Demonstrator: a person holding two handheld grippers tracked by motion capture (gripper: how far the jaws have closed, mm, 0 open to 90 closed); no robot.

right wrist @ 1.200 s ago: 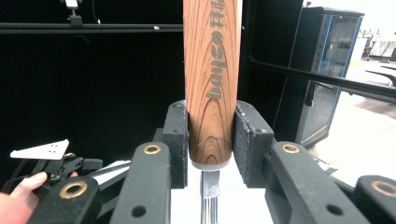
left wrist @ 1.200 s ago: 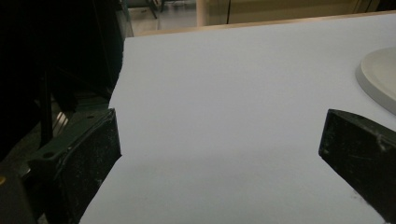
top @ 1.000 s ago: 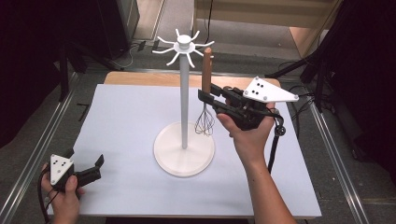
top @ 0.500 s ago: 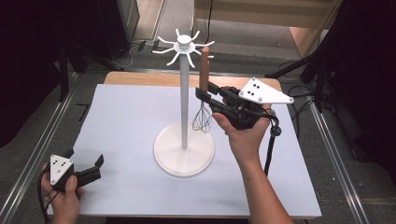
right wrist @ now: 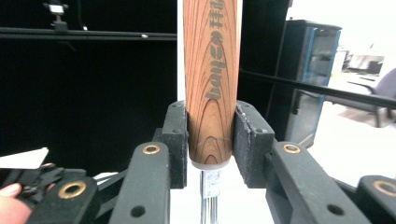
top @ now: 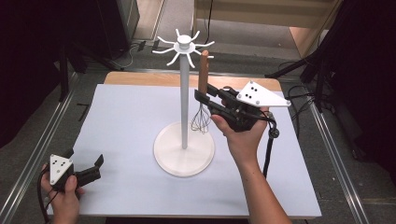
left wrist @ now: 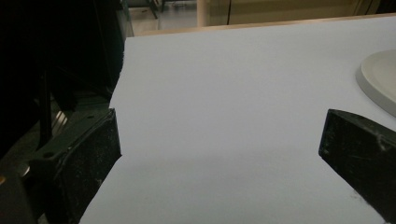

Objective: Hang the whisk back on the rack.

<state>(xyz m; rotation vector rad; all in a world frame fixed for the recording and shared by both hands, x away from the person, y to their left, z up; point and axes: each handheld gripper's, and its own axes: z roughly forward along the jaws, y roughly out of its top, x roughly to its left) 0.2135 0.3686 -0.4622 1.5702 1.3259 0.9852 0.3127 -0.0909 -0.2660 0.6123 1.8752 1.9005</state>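
Observation:
A whisk with a wooden handle (top: 203, 70) and wire head (top: 201, 122) hangs upright beside the pole of a white hook stand (top: 185, 102). My right gripper (top: 201, 95) is shut on the lower end of the handle, just right of the pole. In the right gripper view both pads (right wrist: 249, 140) press the whisk handle (right wrist: 212, 70) and the right gripper (right wrist: 211, 140) holds it vertical, with the wires hanging below. The stand's hooks (top: 184, 44) spread out above the handle top. My left gripper (top: 86, 161) rests low at the table's near left corner, and the left gripper (left wrist: 219, 154) is open over bare sheet.
A white sheet (top: 126, 121) covers the wooden table, and the stand's round base (top: 184, 154) sits at its middle. Metal rails (top: 42, 140) run along both sides. A cable (top: 268, 149) hangs from the right gripper. The base edge (left wrist: 380, 79) lies ahead to the right of the left gripper.

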